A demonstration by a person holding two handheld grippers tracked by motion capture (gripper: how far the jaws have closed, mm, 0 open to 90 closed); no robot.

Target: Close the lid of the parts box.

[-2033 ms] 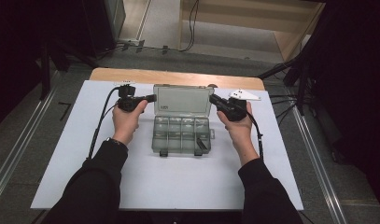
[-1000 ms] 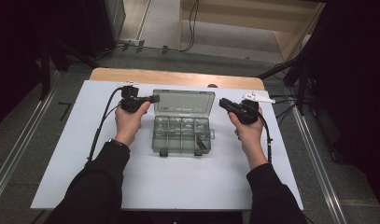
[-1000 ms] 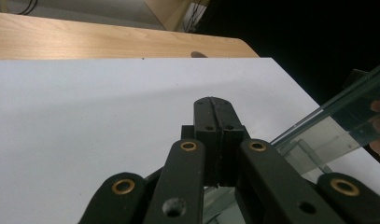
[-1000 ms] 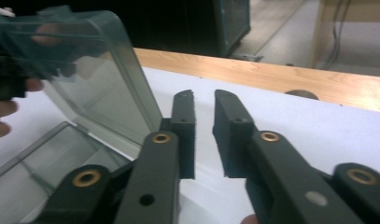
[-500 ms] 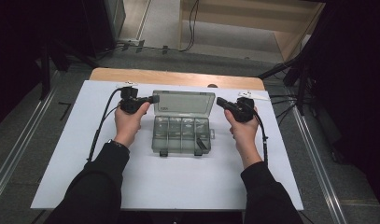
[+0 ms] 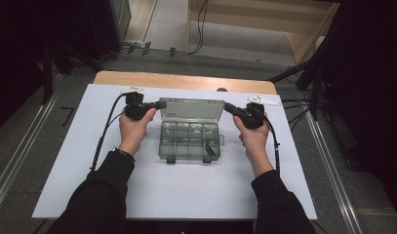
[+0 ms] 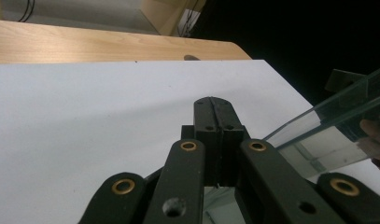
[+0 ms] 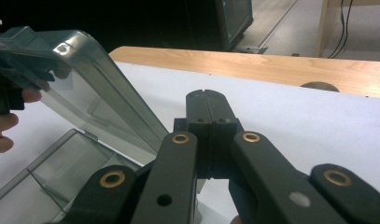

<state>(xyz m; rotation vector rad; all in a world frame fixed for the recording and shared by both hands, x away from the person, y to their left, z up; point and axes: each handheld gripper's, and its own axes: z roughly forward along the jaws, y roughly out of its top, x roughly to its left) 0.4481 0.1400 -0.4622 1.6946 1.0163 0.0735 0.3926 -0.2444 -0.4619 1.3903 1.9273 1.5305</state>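
Here, a clear plastic compartment box (image 6: 189, 139) is lying near the middle of the white tabletop (image 6: 186, 195), its hinged lid (image 6: 191, 109) standing open and leaning toward the far edge of the table. The tray of the box is showing a row of divided compartments, and two dark latches are sitting along its near edge.

The left gripper (image 6: 159, 105) is resting at the far-left corner of the lid, its tip just beside or touching that corner; contact cannot be settled from the high view. In the left gripper view, its two black jaws are pressing flat against each other with nothing between them, and the transparent lid (image 7: 327, 135) is rising at the right of them.

The right gripper (image 6: 228, 107) is pointing at the far-right corner of the lid, close to it. In the right gripper view (image 8: 207, 109), the jaws are likewise meeting along their whole length, empty, with the tilted lid (image 8: 80, 88) and the open tray (image 8: 61, 172) lying to their left.

The person's left hand (image 6: 132, 129) and right hand (image 6: 254, 136) are each wrapping a gripper body, forearms in dark sleeves (image 6: 98, 195) entering from the near edge. A black cable (image 6: 106, 134) is trailing from the left gripper across the tabletop. A strip of bare wood (image 6: 186, 82) is showing beyond the white surface.
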